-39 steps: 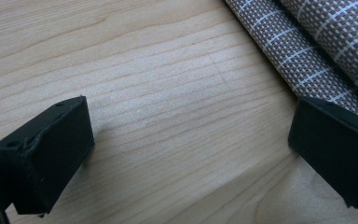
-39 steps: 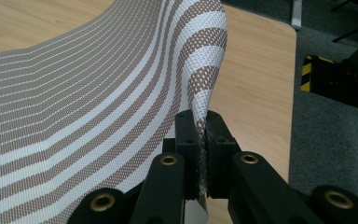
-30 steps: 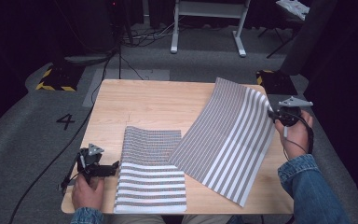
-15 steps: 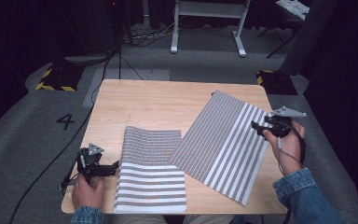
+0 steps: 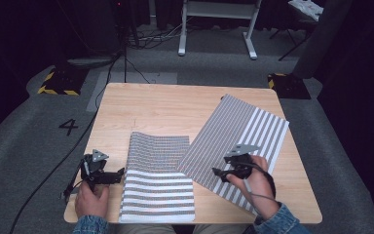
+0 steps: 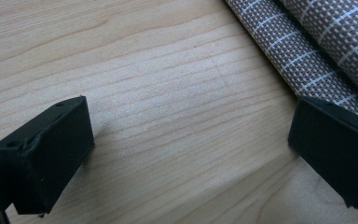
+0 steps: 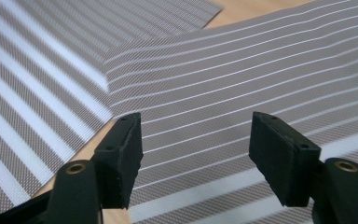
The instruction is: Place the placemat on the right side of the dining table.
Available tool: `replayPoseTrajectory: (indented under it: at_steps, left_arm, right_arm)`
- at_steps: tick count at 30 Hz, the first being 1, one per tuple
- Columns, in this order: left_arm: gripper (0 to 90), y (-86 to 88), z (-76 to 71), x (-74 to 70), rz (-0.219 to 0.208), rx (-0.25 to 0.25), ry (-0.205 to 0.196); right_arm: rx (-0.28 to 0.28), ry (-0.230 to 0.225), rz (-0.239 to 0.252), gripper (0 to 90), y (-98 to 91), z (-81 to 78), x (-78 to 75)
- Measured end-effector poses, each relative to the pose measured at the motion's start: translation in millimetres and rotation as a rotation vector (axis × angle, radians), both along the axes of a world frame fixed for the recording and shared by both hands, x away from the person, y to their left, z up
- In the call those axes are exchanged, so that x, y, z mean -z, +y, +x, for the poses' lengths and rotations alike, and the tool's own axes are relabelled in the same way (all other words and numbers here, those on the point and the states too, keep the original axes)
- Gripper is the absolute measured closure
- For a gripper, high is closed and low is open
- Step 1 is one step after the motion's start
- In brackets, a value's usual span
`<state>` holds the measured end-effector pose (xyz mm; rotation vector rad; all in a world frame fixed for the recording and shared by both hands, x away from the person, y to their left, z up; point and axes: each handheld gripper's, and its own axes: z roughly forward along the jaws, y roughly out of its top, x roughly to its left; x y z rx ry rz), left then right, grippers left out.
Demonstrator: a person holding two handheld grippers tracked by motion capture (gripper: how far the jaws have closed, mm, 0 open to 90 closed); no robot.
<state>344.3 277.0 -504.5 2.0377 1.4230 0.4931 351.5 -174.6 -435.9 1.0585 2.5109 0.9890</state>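
Since earlier, right tool (image 5: 220, 174) swept toward seven o'clock over the limp, light mat (image 5: 233, 141), jaws opening, empty (grip an edge).

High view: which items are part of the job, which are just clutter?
In the job: folded striped mat, angled striped mat, left gripper, right gripper, both open.

Lying about: white stand, floor cables, hazard-striped blocks.

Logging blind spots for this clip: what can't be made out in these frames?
- High view: the near edge of the folded striped mat is cut off by the frame bottom.
- High view: the right gripper and hand cover part of the angled striped mat.
- Left gripper view: the folded mat's weave blurs toward the top right.
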Motion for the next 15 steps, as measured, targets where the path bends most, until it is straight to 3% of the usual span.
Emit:
replayPoseTrajectory:
  at_steps: [1, 5, 12, 15]
  left_arm:
    - [0.1, 0.0, 0.0, 0.0, 0.0, 0.0, 0.0]
    - [0.1, 0.0, 0.0, 0.0, 0.0, 0.0, 0.0]
    - [0.1, 0.0, 0.0, 0.0, 0.0, 0.0, 0.0]
    - [0.1, 0.0, 0.0, 0.0, 0.0, 0.0, 0.0]
  right_arm:
    - [-0.024, 0.023, -0.019, 34.4, 13.9, -2.4, 10.8]
    - [-0.042, 0.048, -0.021, 32.8, 29.1, -2.4, 25.0]
    - [-0.049, 0.073, -0.067, 31.4, 44.8, 1.6, 47.8]
    - [-0.062, 0.036, -0.097, 35.4, 45.7, 1.1, 48.8]
